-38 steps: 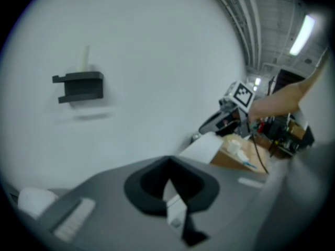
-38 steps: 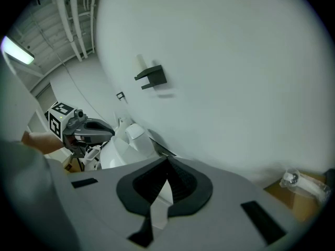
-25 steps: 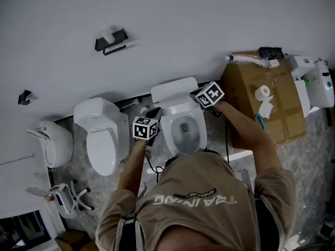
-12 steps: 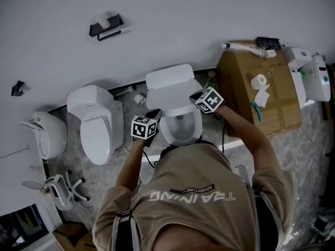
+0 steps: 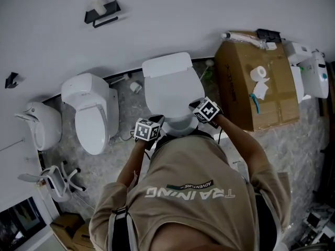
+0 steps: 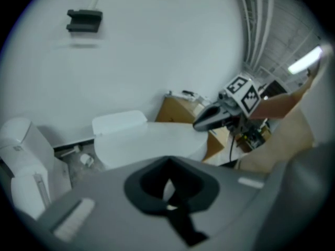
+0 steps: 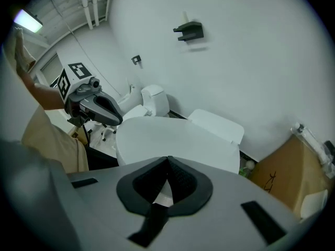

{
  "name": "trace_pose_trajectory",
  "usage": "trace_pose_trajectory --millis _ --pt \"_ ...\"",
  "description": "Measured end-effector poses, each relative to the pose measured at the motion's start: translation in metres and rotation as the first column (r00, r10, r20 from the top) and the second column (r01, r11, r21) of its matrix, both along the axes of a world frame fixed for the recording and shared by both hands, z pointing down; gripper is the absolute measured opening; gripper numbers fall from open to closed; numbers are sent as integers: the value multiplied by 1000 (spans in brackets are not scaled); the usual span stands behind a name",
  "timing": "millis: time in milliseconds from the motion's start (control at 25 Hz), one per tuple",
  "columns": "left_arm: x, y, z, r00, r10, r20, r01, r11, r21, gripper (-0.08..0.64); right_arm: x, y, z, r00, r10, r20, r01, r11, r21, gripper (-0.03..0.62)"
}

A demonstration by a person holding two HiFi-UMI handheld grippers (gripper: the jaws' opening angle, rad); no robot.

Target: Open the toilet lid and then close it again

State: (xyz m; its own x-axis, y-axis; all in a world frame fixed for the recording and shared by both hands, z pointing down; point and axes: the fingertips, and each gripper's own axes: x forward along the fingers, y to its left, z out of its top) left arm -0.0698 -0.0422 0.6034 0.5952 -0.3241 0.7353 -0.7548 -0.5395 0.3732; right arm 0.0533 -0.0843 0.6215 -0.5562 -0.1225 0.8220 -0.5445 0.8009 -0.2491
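The white toilet stands in the middle of the head view with its lid (image 5: pixel 167 95) lying flat over the bowl and the tank (image 5: pixel 166 66) behind it. My left gripper (image 5: pixel 157 121) sits at the lid's front left edge, my right gripper (image 5: pixel 195 106) at its front right edge. Both look shut with nothing between the jaws. In the left gripper view the lid (image 6: pixel 152 143) spreads beyond my left gripper (image 6: pixel 167 188), and the right gripper (image 6: pixel 203 122) hovers at its far edge. The right gripper view shows the lid (image 7: pixel 172 140) past my right gripper (image 7: pixel 167 186), with the left gripper (image 7: pixel 111 118) opposite.
A second toilet (image 5: pixel 91 114) and another white fixture (image 5: pixel 39 127) stand to the left. A cardboard box (image 5: pixel 256 88) with a paper roll (image 5: pixel 258 73) stands close on the right. A black holder (image 5: pixel 102 12) hangs on the wall. The person's body fills the space in front.
The lid has come down from upright, with the bowl showing, to flat over the bowl. Both grippers moved with it toward the toilet's front edge.
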Motion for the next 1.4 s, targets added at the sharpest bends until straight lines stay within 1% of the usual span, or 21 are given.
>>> trace_pose_trajectory --millis 120,200,360,520,600,720,840,1000,1120,1200,1280,1320,1400 --pt "3 15 13 1000 21 4 -21 998 -52 3 0 18 12 999 -13 -37 13 1000 3 12" --pt "3 21 20 999 37 9 -36 997 -74 3 -3 27 18 999 -7 -52 7 1000 -2 14" --pt "0 31 35 998 51 26 -48 993 -109 3 -9 54 33 997 -3 -80 -2 998 -56 14" --pt "-5 37 59 991 102 84 -90 986 -140 3 -9 67 46 994 5 -113 -16 996 -91 14" --pt "-4 40 73 989 114 91 -98 982 -163 3 -5 76 57 991 12 -135 -29 991 -127 14" --pt "-1 54 91 986 147 74 -128 969 -211 3 -4 89 70 985 1 -173 -30 986 -162 14" --pt "4 66 112 980 187 72 -166 957 -237 3 -1 101 90 978 12 -210 -51 982 -181 14" --pt "7 79 135 963 244 114 -204 937 -285 3 7 119 115 969 63 -239 -122 963 -241 14" --pt "11 88 151 955 273 118 -224 921 -318 3 7 128 134 969 80 -235 -141 956 -256 14" --pt "10 95 164 954 274 122 -215 909 -358 3 6 134 148 968 85 -235 -149 951 -270 14" --pt "10 100 179 957 256 133 -187 902 -389 3 8 141 162 965 82 -249 -155 944 -291 14" --pt "11 102 185 958 249 139 -176 900 -399 3 9 141 168 965 79 -252 -153 945 -290 12" --pt "10 111 198 953 260 157 -174 891 -419 3 8 143 180 966 71 -250 -144 946 -290 14"
